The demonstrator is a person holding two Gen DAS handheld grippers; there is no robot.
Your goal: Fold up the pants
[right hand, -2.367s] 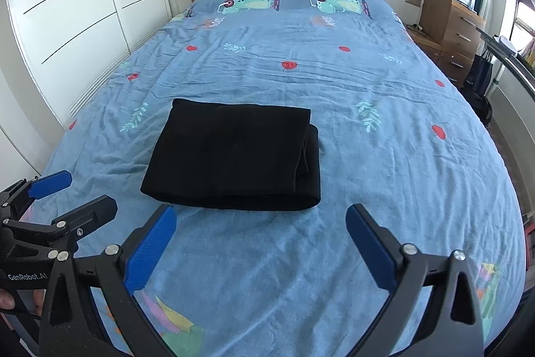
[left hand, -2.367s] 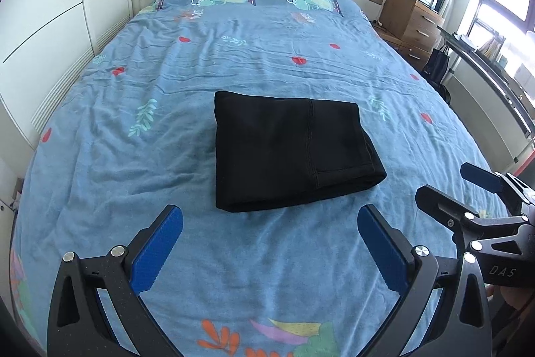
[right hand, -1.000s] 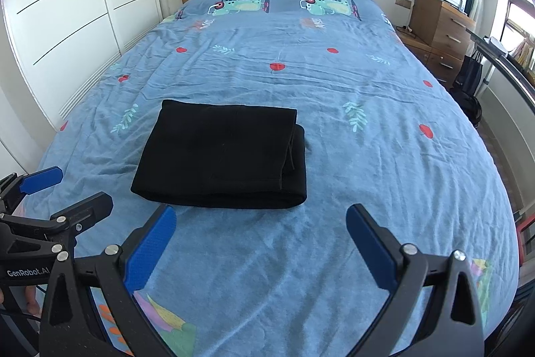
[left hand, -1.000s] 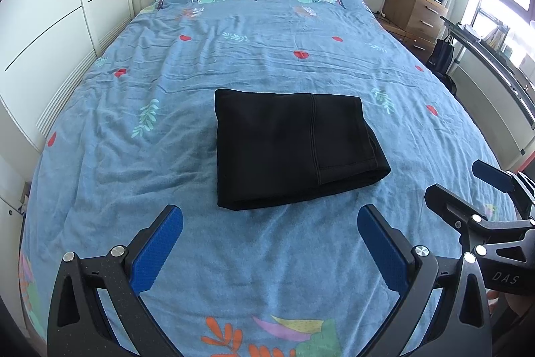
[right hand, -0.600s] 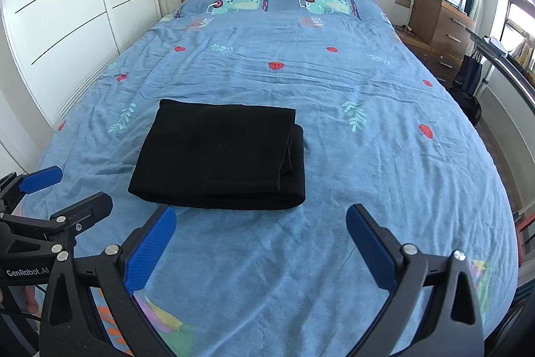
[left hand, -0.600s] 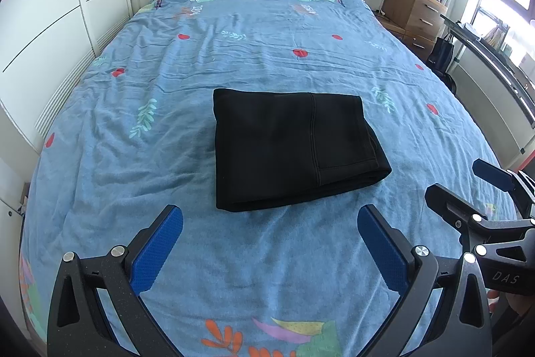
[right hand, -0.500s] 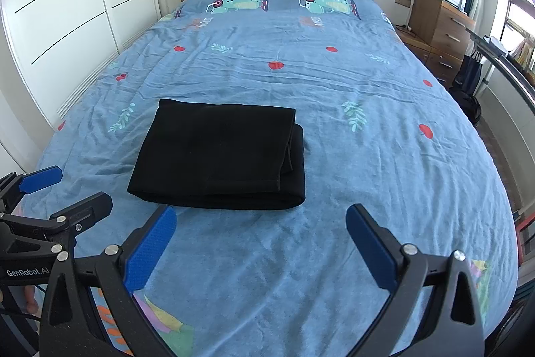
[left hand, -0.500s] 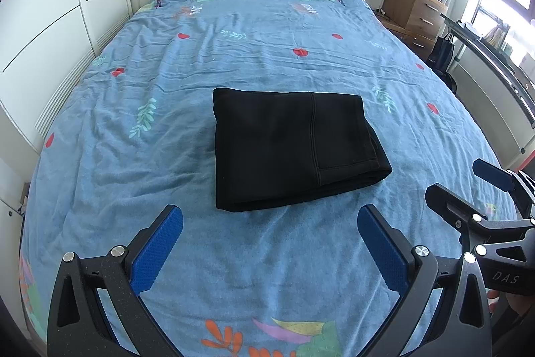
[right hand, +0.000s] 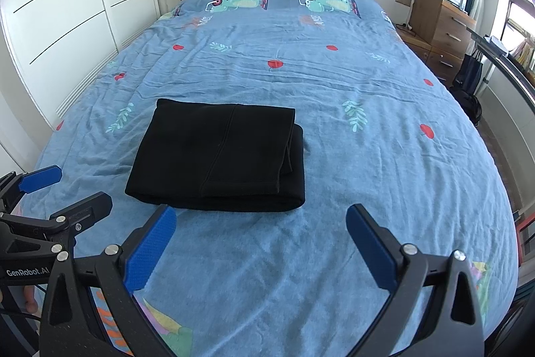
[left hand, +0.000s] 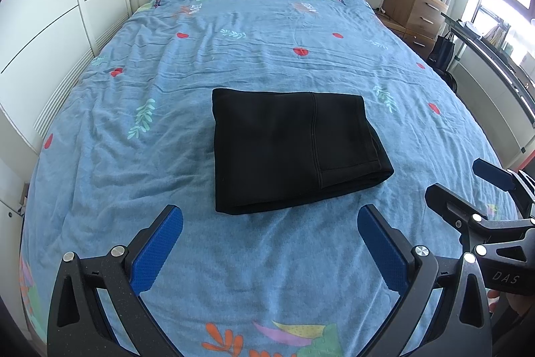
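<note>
Pants (left hand: 294,153) lie as a compact black rectangle on the blue bedspread (left hand: 167,109) of the bed, straight ahead of both grippers and a little beyond their tips. The bundle's long axis runs across the bed, side to side. Its stacked, layered ends face the person's right; the left edge looks closed and smooth.

Both tools hover above the cover near the foot of the bed, touching nothing. The left gripper (left hand: 270,240) has its jaws spread wide and empty, and the bundle sits almost centred between them. The right gripper (right hand: 260,236) is likewise wide apart and empty, with the bundle ahead and off to its left — so the left one is better lined up.

Folding looks finished; if any tidying is wanted, the layered right edge is nearest the right gripper.
</note>
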